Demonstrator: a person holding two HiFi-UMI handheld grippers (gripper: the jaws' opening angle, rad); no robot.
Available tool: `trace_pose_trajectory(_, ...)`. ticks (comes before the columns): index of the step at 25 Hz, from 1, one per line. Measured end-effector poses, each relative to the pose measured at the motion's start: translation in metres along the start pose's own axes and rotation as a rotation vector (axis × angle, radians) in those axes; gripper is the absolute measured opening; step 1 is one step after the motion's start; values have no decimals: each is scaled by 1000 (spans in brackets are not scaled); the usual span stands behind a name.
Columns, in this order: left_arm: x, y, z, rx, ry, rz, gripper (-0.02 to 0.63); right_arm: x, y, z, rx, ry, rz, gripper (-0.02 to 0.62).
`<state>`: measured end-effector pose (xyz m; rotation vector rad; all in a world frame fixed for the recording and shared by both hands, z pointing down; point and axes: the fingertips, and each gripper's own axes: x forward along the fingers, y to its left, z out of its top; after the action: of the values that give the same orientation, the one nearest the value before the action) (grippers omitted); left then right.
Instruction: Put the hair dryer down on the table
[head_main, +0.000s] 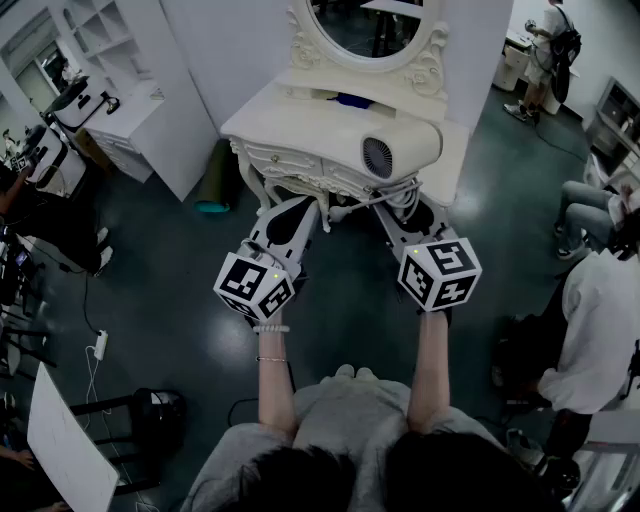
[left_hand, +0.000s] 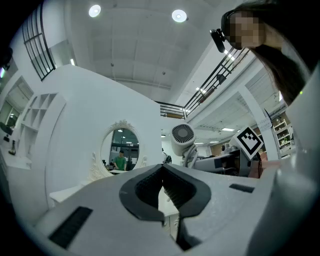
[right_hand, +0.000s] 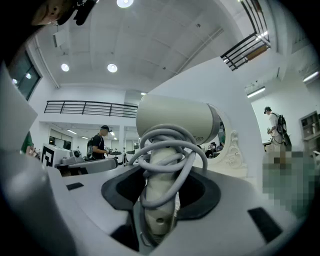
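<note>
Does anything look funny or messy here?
Only the cord: it is wound in loose, uneven loops around the handle of the hair dryer, right where the right hand-held gripper holds it. Nothing on the table looks spilled or broken.

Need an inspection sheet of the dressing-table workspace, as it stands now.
Surface: white ornate dressing table, oval mirror behind it.
Job's things: hair dryer over the table's front edge; cannot tell whether it rests on it.
Clutter: small blue item below the mirror; dark roll on the floor beside the table.
Grippers: right gripper shut on the dryer's handle; left gripper shut, empty.
Cables: grey cord wound round the handle; power strip on the floor.
Surroundings: bystander at right, white shelving at left.
</note>
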<state>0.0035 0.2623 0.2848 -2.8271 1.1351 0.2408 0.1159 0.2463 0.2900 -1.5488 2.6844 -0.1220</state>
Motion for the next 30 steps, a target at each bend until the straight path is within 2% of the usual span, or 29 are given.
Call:
trace_pose_trajectory(17, 24, -31, -12, -23, 14, 40, 5, -15, -40, -7, 34, 58, 12, 185)
trace_pose_trajectory(24, 17, -21, -31, -50, 50, 98, 5, 0, -44, -29, 92, 98, 51, 184)
trace_pose_trajectory(30, 22, 5, -48, -56, 76, 122, 5, 30, -50, -41, 109, 124, 67, 184)
